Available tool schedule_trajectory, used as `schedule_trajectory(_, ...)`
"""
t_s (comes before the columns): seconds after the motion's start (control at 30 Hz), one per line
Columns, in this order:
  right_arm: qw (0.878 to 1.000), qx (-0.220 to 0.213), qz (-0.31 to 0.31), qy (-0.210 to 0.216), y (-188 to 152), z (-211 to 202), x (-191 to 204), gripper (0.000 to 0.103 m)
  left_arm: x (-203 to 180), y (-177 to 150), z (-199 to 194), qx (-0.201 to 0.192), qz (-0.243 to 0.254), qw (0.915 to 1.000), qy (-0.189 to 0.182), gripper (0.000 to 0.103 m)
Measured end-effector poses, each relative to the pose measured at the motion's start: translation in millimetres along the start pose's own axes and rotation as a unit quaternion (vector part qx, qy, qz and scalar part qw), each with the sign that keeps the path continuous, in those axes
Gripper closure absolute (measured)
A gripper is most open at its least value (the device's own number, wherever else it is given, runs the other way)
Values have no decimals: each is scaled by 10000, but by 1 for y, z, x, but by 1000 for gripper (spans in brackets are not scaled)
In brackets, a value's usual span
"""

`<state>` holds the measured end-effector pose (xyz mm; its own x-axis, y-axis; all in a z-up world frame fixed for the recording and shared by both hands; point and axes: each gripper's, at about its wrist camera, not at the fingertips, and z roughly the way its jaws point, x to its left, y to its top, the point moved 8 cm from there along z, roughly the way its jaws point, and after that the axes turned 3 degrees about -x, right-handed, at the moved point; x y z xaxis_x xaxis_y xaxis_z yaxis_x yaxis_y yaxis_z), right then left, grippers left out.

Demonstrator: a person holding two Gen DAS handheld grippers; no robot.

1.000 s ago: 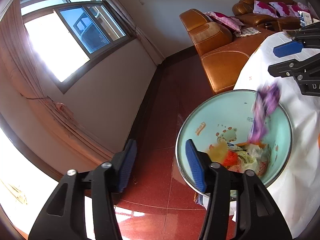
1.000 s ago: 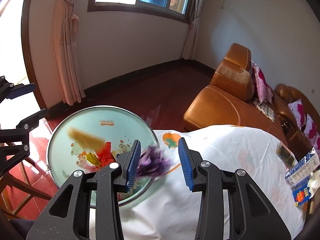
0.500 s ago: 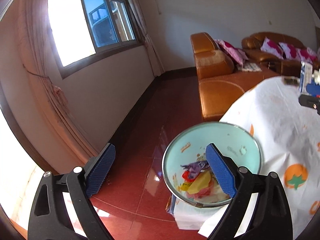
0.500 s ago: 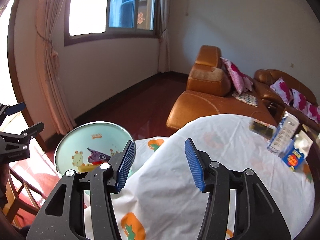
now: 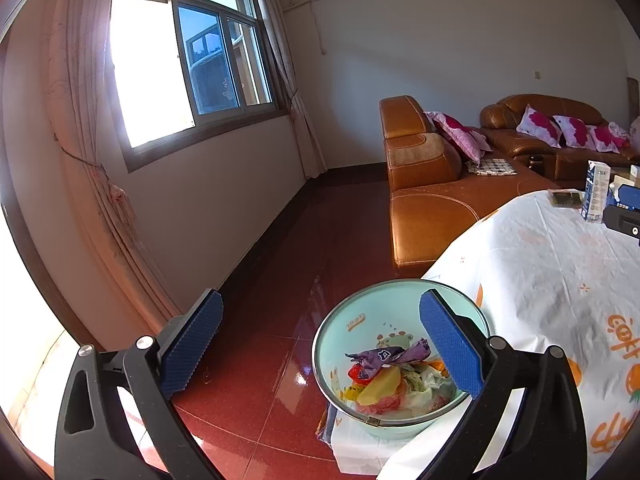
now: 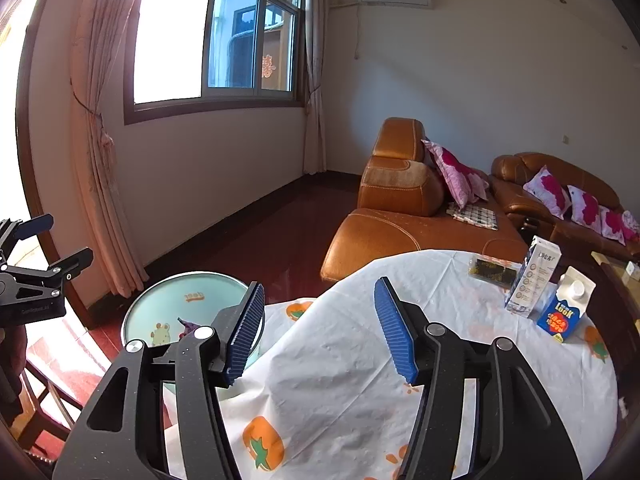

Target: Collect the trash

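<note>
You're in a home living room: a leather sofa (image 6: 404, 208) with pink cushions (image 6: 456, 176) ahead of your right claw, a curtained window (image 6: 216, 36) beyond.

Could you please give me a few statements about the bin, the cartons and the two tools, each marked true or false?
1. The purple wrapper lies in the bin. True.
2. The right tool grips a carton. False: it is open and empty.
3. Two cartons, the tall carton and the blue carton, stand on the table. True.
4. The left tool is shut. False: it is open.
</note>
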<state>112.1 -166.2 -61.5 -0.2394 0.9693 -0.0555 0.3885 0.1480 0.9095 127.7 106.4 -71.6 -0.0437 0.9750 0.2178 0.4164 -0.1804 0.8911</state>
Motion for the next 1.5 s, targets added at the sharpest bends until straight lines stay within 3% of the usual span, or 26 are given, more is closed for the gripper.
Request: schedule_trajectory(1.5,10000,-41,-63,-39,2,-7,2,42,8,3,1,-3,-21,10000,59,6)
